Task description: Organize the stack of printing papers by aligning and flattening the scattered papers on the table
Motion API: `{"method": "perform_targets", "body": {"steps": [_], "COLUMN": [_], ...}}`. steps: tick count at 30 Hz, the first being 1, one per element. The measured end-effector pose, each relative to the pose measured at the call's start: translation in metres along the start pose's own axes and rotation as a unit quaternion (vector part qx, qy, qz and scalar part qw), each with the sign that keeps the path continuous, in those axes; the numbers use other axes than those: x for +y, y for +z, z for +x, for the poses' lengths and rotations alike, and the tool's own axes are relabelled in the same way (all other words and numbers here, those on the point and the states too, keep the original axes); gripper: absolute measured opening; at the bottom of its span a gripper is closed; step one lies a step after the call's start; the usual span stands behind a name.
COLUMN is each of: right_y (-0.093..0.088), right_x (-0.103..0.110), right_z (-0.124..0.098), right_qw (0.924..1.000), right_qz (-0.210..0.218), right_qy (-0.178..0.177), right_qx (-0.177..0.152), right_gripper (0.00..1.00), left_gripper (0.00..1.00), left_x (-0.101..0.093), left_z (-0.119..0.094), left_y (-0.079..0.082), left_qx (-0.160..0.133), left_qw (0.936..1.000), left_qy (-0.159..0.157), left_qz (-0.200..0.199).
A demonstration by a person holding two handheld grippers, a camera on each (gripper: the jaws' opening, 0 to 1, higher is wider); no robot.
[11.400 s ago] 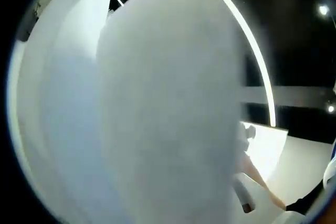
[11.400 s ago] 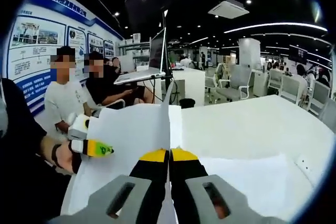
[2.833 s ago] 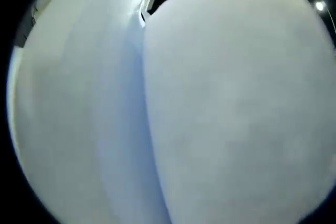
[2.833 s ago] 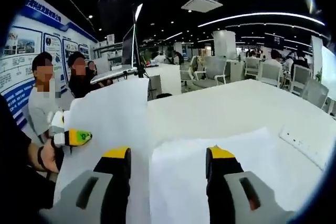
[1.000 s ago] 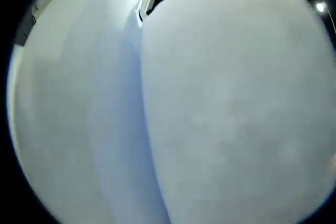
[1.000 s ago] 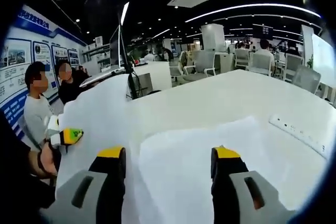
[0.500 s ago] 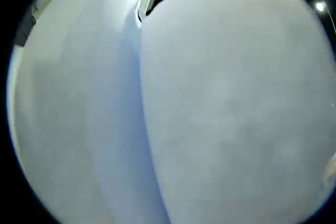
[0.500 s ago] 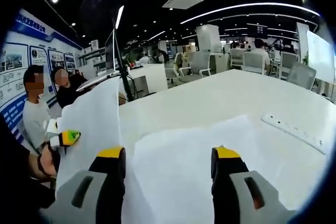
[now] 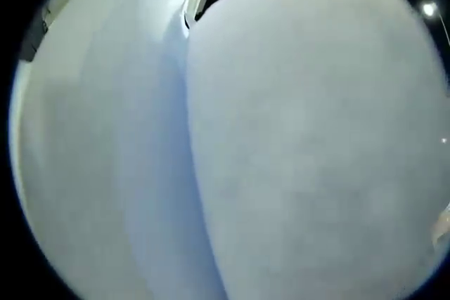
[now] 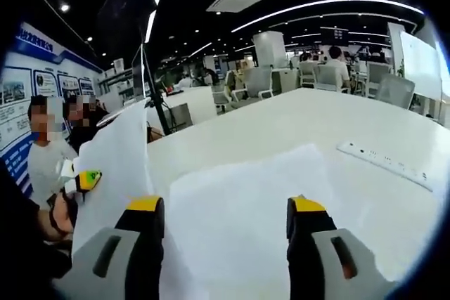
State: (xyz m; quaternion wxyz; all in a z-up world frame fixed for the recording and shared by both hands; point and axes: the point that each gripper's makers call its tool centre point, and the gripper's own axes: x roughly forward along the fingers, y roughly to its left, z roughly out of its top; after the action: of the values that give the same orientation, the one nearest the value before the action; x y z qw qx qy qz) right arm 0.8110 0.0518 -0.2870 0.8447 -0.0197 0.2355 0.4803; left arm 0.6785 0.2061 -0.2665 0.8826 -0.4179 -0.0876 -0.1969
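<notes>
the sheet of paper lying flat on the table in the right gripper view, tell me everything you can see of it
The sheet of paper is plain white and unprinted as far as shows, lying flat on the white table with one far corner pointing away from the camera. Its near part runs down between the two jaws of the right gripper, which stand open above it, and whether they touch it can't be told. To its left, other white paper stands upright, held by the left gripper.

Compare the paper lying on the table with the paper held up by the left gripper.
The flat sheet lies spread on the white table; the raised sheets stand upright at its left edge. The flat sheet is free between the right gripper's open fingers; the left gripper holds the raised sheets. Both are plain white.
</notes>
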Motion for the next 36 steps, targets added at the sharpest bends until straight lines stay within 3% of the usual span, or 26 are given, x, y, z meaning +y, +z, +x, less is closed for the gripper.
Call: {"method": "perform_targets", "body": {"steps": [11, 18, 27, 29, 36], "right_y": [-0.01, -0.01, -0.013, -0.02, -0.025], "right_x": [-0.025, -0.034, -0.045, -0.055, -0.068], "right_z": [-0.009, -0.012, -0.016, -0.018, -0.02], "right_qw": [0.9997, 0.9994, 0.9989, 0.9974, 0.9957], "right_qz": [0.014, 0.016, 0.007, -0.009, -0.003], "right_qy": [-0.017, -0.03, -0.045, -0.072, -0.092], "right_qx": [-0.003, -0.011, -0.011, 0.007, 0.008], "right_gripper": [0.75, 0.9, 0.9, 0.9, 0.9], "left_gripper": [0.07, 0.07, 0.07, 0.07, 0.07], "left_x": [0.0, -0.001, 0.0, -0.001, 0.0], "left_z": [0.0, 0.001, 0.001, 0.001, 0.001], "left_y": [0.0, -0.001, -0.001, -0.002, -0.002], "left_qx": [0.0, 0.001, 0.001, 0.001, 0.002], "left_qw": [1.0, 1.0, 1.0, 1.0, 1.0], "left_qy": [-0.001, 0.0, 0.001, 0.001, 0.001], "left_qz": [0.001, 0.002, 0.002, 0.002, 0.003]}}
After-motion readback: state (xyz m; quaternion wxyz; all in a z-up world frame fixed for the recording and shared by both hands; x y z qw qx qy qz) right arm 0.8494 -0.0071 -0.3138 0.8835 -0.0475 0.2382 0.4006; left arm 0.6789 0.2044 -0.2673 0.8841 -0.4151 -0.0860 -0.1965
